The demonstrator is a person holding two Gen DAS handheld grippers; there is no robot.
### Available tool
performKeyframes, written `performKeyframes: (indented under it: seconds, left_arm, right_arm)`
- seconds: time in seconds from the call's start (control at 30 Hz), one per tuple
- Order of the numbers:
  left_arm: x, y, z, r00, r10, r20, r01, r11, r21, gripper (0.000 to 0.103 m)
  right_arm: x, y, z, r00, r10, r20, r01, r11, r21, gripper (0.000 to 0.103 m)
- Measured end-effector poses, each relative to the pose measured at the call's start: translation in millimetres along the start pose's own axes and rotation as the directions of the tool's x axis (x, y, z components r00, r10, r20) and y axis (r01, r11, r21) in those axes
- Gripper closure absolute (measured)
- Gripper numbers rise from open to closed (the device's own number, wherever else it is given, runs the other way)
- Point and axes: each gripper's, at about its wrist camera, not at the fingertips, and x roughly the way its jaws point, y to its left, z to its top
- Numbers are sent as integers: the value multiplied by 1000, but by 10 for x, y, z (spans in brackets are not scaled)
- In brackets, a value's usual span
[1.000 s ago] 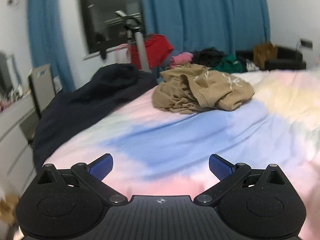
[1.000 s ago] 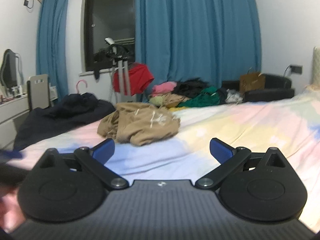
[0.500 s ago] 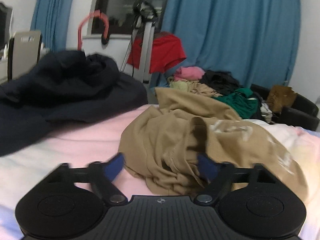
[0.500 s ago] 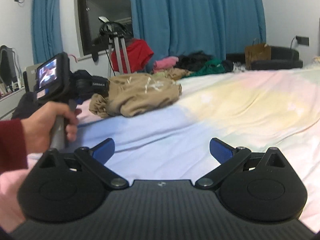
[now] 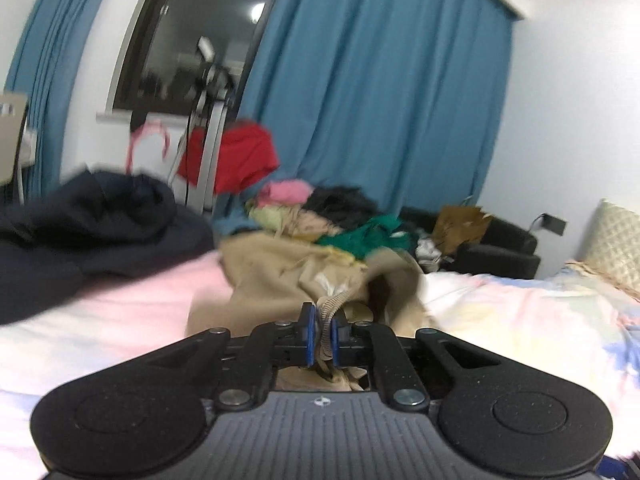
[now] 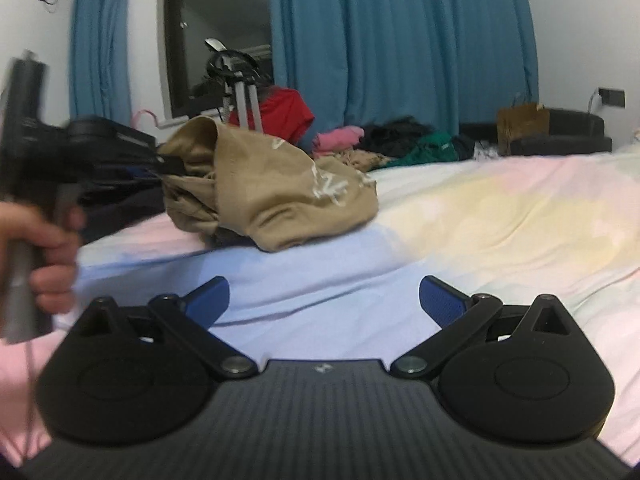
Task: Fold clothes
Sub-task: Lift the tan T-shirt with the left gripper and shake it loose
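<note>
A second ago the left gripper [image 5: 324,334] was wide open over bare sheet, well short of the clothes; since then it has gone forward to the tan shirt [image 6: 276,188] and pinched shut on a ribbed edge of it, the two blue pads pressed tight against the cloth from either side. From the right wrist view the shirt is pulled up into a peak at the gripper end, while the rest of it slumps in a crumpled heap on the bed [image 6: 480,216], on the pastel sheet where the pink patch meets the blue. A hand [image 6: 44,256] grips the grey handle of that left gripper at the left edge of the view, though it is blurred. The right gripper [image 6: 324,300] has sunk closer to the sheet than it was, and its fingers are spread wide with nothing between them, only blue sheet under them, well apart from the shirt. Just beside the shirt, toward the window, a dark garment [image 5: 92,236] lies bunched on the bed. Behind it a red garment [image 5: 236,152] hangs on a metal stand, and farther back sits a mixed pile of clothes [image 5: 340,220], pink, black and green. Blue curtains [image 5: 372,100] cover the far wall beside a dark window [image 5: 200,40].
</note>
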Motion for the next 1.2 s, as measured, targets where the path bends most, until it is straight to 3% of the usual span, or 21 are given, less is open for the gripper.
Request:
performKeyframes:
  seconds: [0.2, 0.3, 0.53, 0.63, 0.8, 0.97, 1.2]
  left_arm:
    - [-1150, -394, -5, 999, -27, 44, 27, 1000, -8, 95]
    - [-1716, -638, -37, 998, -39, 58, 35, 998, 61, 95]
    - [-2901, -1045, 40, 987, -91, 135, 73, 989, 129, 95]
    - [-3201, -1098, 82, 981, -113, 155, 89, 984, 155, 95]
    - [-3182, -979, -53, 992, -82, 100, 63, 983, 174, 94]
    - [-2733, -631, -254, 999, -21, -30, 23, 998, 58, 93]
    - [-2245, -177, -427, 995, 17, -100, -21, 999, -31, 90]
  right_arm:
    - [-505, 123, 136, 996, 2, 87, 4, 998, -68, 0]
    - [-810, 201, 190, 993, 15, 114, -4, 995, -100, 0]
    - [-1439, 263, 272, 987, 103, 121, -92, 991, -93, 0]
    - [-1561, 343, 242, 981, 160, 114, -147, 982, -117, 0]
    - [-1420, 533, 14, 974, 224, 20, -220, 968, -123, 0]
    - [-1082, 643, -156, 974, 223, -45, -226, 969, -98, 0]
    - [-513, 784, -361, 971, 191, -143, -200, 978, -52, 0]
